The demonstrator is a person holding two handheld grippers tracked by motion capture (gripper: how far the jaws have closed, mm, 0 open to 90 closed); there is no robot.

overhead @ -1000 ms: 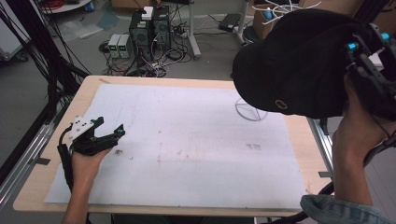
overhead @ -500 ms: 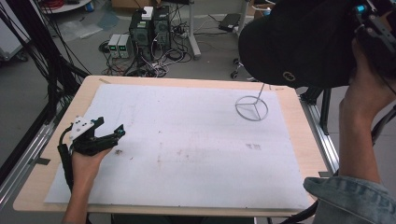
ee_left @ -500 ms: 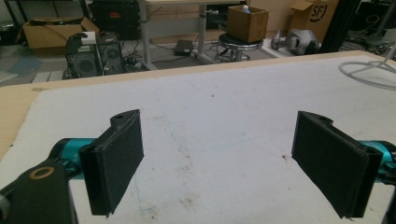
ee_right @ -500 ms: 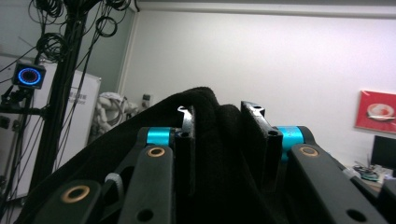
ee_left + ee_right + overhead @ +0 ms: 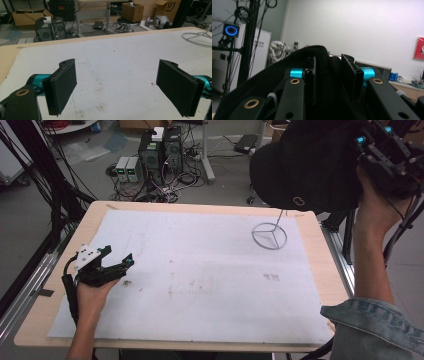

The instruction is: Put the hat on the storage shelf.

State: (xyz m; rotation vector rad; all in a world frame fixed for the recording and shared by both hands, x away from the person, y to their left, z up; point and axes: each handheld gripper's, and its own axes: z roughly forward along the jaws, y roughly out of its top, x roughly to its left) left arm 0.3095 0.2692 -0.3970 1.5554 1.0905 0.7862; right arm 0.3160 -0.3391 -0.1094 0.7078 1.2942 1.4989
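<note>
A black hat hangs in the air above the table's far right corner, with my right gripper shut on its edge. In the right gripper view the black fabric is pinched between the two jaws of the right gripper. Below the hat a thin wire stand with a round base rises from the mat; its ring also shows at the far right of the left gripper view. My left gripper rests low at the table's left side, open, with nothing between its jaws.
A white mat with a few dark smudges covers the wooden table. Computer towers and tangled cables sit on the floor beyond the far edge. Black frame posts stand along the left side.
The right gripper has carried the hat to the right and farther from the table's middle, uncovering the wire stand. The left gripper has stayed put.
</note>
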